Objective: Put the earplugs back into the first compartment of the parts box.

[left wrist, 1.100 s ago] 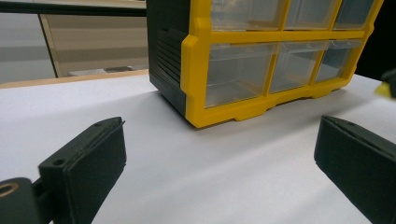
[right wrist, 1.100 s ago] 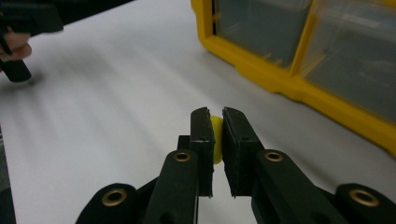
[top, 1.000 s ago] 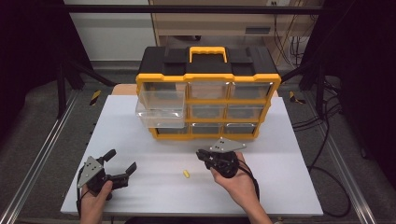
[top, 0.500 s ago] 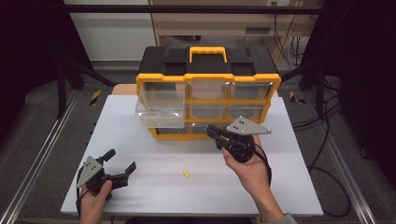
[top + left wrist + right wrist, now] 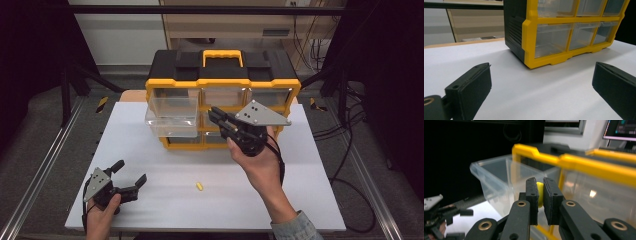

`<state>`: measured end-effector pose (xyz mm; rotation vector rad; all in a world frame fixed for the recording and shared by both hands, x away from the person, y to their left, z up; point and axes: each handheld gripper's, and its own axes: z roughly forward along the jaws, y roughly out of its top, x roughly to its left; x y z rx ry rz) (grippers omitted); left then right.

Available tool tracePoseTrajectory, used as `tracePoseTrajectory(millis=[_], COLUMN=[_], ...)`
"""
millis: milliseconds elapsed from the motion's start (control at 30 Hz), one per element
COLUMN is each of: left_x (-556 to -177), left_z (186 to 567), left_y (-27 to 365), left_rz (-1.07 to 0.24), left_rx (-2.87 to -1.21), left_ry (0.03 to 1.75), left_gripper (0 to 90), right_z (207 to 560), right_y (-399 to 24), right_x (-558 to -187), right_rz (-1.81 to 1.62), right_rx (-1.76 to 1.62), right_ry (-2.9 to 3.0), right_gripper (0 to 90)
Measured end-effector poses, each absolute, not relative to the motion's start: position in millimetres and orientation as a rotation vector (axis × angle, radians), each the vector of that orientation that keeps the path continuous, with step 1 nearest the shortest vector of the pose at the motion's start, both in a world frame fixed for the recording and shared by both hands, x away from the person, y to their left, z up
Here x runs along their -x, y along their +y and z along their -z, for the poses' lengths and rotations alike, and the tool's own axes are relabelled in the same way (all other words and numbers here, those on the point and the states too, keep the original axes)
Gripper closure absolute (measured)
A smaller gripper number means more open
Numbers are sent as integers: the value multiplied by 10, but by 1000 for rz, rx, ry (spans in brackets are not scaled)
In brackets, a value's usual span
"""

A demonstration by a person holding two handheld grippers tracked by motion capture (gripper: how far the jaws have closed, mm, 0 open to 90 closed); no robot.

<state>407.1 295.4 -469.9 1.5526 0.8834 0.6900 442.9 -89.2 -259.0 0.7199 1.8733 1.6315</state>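
Two small yellow pieces are in play, and the organiser (image 5: 222, 82) serves as landmark for both. One yellow piece (image 5: 539, 194) is pinched between the pads of the right gripper (image 5: 218, 118), whose jaws are pressed together on it with nothing but that piece between them. It is held raised in front of the organiser, just beside the clear drawer (image 5: 171, 116) that has been pulled out of the upper left slot. The drawer is judged to have been left open so that the piece can be dropped into it from above, and the piece is carried high so that the drawer's front wall can be cleared. The second yellow piece (image 5: 199, 186) lies loose on the white table (image 5: 310, 200), well in front of the organiser, presumably waiting for its turn.

The right hand (image 5: 260, 167) is lifted off the table, with the forearm reaching in from the near edge and the gripper pointed up and leftward toward the open drawer. The left gripper (image 5: 131, 176) is rested low on the table, well in front of the organiser and off its left corner; its jaws are spread wide apart with nothing between them. It is aimed roughly at the organiser's lower front, out of the right hand's path.
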Motion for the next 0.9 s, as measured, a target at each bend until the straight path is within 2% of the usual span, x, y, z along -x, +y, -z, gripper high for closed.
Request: tracePoseTrajectory(millis=[200, 500, 533, 633, 667, 733, 767, 800, 833, 867, 900], left_x=[-4069, -4062, -4065, -4065, -4065, -4068, -4068, -4068, -4062, -4058, -4058], left_z=[4695, 4692, 4694, 4694, 4694, 4693, 4694, 4694, 4691, 4690, 4690], left_y=[2962, 2968, 2964, 2954, 2954, 2956, 2956, 2956, 2958, 2959, 2959], left_rz=[-691, -693, -691, -690, -690, -688, -689, -689, -691, -693, -693], left_rx=[-1551, -1544, -1546, -1554, -1554, -1550, -1550, -1550, -1549, -1549, -1549], left_ry=[883, 882, 881, 874, 874, 876, 877, 877, 876, 876, 876], left_gripper=[20, 20, 20, 19, 20, 20, 20, 19, 20, 19, 20], right_z=[2372, 2335, 2338, 2347, 2347, 2339, 2335, 2335, 2328, 2327, 2327], right_y=[-678, -459, -441, -413, -413, -444, -458, -458, -493, -515, -515], right_x=[-4463, -4570, -4589, -4616, -4616, -4595, -4585, -4585, -4557, -4533, -4533], right_rz=[-1648, -1598, -1596, -1601, -1601, -1624, -1636, -1636, -1641, -1638, -1638], right_rx=[-633, -615, -608, -600, -600, -601, -603, -603, -603, -604, -604], right_ry=[1896, 1947, 1950, 1951, 1951, 1931, 1924, 1924, 1911, 1897, 1897], right_gripper=[826, 811, 788, 634, 634, 504, 468, 468, 369, 325, 325])
